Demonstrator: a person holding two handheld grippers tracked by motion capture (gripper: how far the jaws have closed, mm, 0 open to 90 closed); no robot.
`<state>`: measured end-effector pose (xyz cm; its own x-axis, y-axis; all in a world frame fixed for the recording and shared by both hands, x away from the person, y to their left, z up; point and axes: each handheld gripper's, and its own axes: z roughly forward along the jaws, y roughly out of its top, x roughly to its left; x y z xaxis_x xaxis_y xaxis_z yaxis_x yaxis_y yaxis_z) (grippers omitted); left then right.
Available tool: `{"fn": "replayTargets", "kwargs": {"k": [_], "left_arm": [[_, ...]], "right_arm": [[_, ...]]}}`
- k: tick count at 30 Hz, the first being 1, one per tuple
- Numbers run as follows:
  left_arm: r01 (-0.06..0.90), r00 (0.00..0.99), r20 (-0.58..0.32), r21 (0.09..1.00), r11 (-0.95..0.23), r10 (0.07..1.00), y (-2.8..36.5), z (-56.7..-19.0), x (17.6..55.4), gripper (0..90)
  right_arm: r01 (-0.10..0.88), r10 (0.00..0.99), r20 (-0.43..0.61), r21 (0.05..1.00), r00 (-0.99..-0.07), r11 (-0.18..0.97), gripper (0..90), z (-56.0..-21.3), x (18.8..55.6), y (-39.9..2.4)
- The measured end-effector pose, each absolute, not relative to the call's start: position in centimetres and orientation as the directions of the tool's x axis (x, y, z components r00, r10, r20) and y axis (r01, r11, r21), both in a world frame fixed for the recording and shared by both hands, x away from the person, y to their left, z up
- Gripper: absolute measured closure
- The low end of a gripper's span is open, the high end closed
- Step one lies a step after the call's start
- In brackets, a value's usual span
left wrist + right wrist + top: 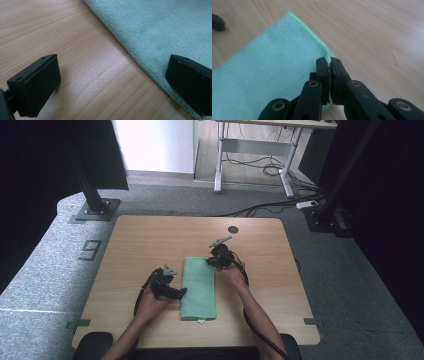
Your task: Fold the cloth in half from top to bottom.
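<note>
Your right gripper [329, 65] covers the pinched bit of the green cloth [269, 72] at its edge, so you can't tell how many layers it holds. The cloth runs past the frame in both gripper views. A small white tag [201, 322] near the desk's [150, 240] front edge is too small to read.

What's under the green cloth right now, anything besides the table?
The green cloth lies flat on the wooden table, and bare wood shows around it. No bulge shows, but what it covers is hidden. The right gripper pinches its edge.

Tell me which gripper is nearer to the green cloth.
Right. The right gripper is shut on the green cloth at its edge, so it touches it. The left gripper is open, straddling the cloth's other edge without pinching it.
</note>
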<state>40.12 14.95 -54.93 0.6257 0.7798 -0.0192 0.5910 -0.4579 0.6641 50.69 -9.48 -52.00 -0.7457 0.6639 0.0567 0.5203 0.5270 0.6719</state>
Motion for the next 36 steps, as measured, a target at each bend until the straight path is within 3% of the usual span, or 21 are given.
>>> {"fn": "replayTargets", "kwargs": {"k": [15, 36], "left_arm": [[0.594, 0.622, -0.017, 0.661, -0.458, 0.783, 14.9, -54.9, 40.1, 0.0], [0.595, 0.622, -0.018, 0.661, -0.457, 0.783, 14.9, -54.9, 40.1, 0.0]], "right_arm": [[0.384, 0.582, 0.019, 0.769, -0.813, 0.511, 85.7, -46.8, 45.6, -10.7], [0.308, 0.499, -0.008, 0.779, -0.866, 0.547, 85.3, -46.6, 38.4, -11.7]]}}
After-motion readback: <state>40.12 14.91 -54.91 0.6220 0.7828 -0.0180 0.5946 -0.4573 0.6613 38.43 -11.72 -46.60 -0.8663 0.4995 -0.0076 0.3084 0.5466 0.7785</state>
